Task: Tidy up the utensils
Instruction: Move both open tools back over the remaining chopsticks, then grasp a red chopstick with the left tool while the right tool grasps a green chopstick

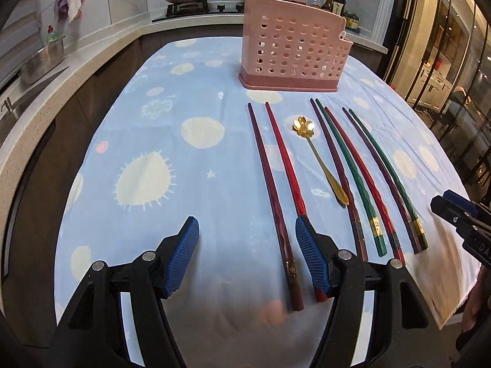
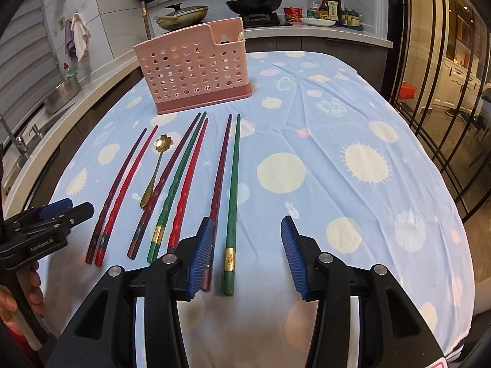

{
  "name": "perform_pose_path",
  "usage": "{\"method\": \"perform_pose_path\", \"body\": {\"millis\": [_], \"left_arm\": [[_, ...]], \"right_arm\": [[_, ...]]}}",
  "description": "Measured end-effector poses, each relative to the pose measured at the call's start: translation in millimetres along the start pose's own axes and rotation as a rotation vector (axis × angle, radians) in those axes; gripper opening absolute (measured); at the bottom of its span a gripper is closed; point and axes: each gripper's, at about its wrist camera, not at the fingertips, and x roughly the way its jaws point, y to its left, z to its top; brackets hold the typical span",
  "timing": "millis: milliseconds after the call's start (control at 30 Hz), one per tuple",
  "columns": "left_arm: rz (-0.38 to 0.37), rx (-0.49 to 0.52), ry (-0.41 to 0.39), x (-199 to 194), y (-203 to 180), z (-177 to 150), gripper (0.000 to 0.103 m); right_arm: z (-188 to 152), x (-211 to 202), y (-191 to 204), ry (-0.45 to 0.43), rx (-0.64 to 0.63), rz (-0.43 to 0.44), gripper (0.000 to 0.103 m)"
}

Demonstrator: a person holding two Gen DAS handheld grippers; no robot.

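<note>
A pink perforated utensil holder [image 1: 291, 52] [image 2: 196, 73] stands at the far side of the blue patterned tablecloth [image 1: 190, 190], with one chopstick [image 2: 144, 18] upright in it. In front of it several chopsticks lie side by side, with a gold flower-bowl spoon [image 1: 319, 159] [image 2: 156, 165] among them. My left gripper [image 1: 245, 224] is open low over the leftmost pair: the dark maroon chopstick [image 1: 270, 190] lies between its fingers and the red chopstick [image 1: 284, 156] runs under its right finger. My right gripper [image 2: 247, 224] is open over the rightmost pair, with the green chopstick [image 2: 232, 199] between its fingers, untouched.
Behind the table a counter holds two lidded pans [image 2: 254, 1], sauce bottles [image 2: 330, 7] and a stove. A sink and a metal pot [image 1: 43, 61] are on the left. Glass doors [image 2: 435, 92] line the right. The cloth's front edge [image 1: 454, 306] drops off close to the grippers.
</note>
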Motion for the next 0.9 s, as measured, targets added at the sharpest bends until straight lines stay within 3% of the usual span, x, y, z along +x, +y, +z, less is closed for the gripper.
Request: {"method": "perform_pose_path", "body": {"millis": [900], "left_arm": [[0.024,0.026,0.036,0.8,-10.8,-26.6,0.060]], "right_arm": [[-27.5,16.1,1.9,0.057,-0.026,-0.003,0.028]]}}
